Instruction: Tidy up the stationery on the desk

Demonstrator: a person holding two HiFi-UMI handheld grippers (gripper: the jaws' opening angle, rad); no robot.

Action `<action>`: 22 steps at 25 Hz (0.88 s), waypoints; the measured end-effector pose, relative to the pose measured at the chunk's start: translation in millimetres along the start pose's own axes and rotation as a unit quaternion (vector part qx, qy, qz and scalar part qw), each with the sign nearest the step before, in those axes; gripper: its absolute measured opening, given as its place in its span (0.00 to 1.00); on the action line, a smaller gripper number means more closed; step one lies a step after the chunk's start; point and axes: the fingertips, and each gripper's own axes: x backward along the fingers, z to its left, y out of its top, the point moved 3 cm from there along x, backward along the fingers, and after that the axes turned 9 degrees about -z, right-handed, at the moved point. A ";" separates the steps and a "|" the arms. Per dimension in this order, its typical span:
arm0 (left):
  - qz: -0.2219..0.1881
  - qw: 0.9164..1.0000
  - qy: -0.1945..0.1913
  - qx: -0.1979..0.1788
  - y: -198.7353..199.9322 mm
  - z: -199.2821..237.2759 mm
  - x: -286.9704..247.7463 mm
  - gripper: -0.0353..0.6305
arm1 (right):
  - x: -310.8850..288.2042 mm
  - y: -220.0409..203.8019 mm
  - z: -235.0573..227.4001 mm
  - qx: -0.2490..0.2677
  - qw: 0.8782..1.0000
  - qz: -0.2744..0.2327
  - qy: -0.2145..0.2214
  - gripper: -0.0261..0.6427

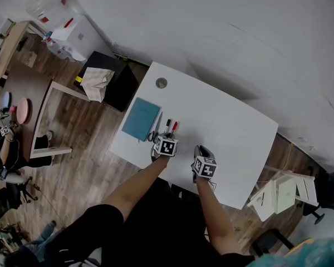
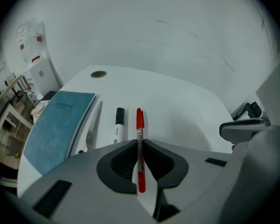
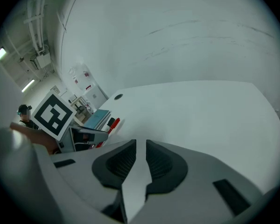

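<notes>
Looking steeply down, the head view shows a white, round-cornered counter (image 1: 234, 132) standing on a wooden plank floor (image 1: 83, 166), with a round grey cable grommet (image 1: 161, 83) set near its far left corner. Along the near left edge lie, from left to right, a teal softcover notebook (image 1: 140, 118), a pair of grey metal scissors (image 1: 156, 129), a white marker with a black cap (image 1: 167, 128) and a slim red pen (image 1: 175, 127), roughly parallel and just beside one another. The left gripper (image 1: 166, 145), marker cube uppermost, sits at the near ends of these items. The right gripper (image 1: 205, 166) is just beside it to the right, over bare counter. In the left gripper view, the dark ribbed fingers (image 2: 123, 160) are closed on the red pen, which runs lengthwise between them. Its far end projects forward alongside the marker, and whether that end rests on the counter cannot be told. The scissors and notebook lie further left, and the right gripper shows at the right edge. In the right gripper view, the fingers (image 3: 119, 162) stand narrowly apart with nothing between them, and only bare counter is seen through the slit. The left gripper, red pen and notebook appear at the left.
</notes>
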 end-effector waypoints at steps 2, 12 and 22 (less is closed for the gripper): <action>0.008 1.000 0.003 0.012 -5.2 1.8 -1.6 0.13 | -0.5 -0.1 2.3 0.001 1.000 0.000 0.003 0.16; 0.009 1.000 0.006 0.006 -11.8 2.1 -7.4 0.13 | 9.5 -9.5 -5.4 0.006 1.000 0.003 0.003 0.16; -0.001 1.000 -0.005 0.008 -10.4 0.0 -6.0 0.13 | 17.5 -18.1 -9.6 0.007 1.000 0.003 0.000 0.16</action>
